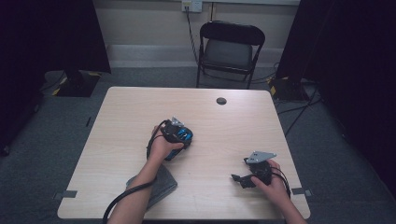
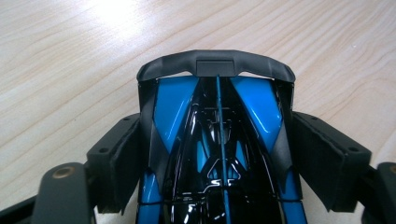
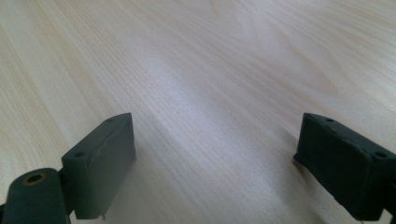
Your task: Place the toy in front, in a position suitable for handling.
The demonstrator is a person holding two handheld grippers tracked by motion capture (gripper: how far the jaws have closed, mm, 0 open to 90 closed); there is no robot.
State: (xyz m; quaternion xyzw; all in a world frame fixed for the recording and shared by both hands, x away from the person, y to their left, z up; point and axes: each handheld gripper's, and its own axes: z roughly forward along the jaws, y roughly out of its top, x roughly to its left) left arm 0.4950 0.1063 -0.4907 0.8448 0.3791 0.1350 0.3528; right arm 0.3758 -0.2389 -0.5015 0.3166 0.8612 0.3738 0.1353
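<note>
Left hand-held gripper (image 2: pixel 217 140) astride a blue-and-black toy racing car (image 2: pixel 257 102) near the middle of the worktop (image 1: pixel 121 116); judged a grasp-or-let-go stage.

Noted pads (image 2: pixel 116 158) close against both flanks of the car, rear wing pointing away from the lens. Cannot tell pressing from mere contact, so grip left undecided. Next move, if lifting: clench squarely on the flanks below the wing and raise level. If letting go: back straight off without nudging the wing. Recorded right hand-held gripper (image 1: pixel 240 178) released, nothing between its jaws, low over bare wood near the front right edge, well apart from the car. Also logged: grey folded cloth (image 1: pixel 163 184) under the left forearm, dark round disc (image 1: pixel 221 101) toward the far edge, black folding chair (image 1: pixel 230 46) beyond. Nothing obstructing around the car.
</note>
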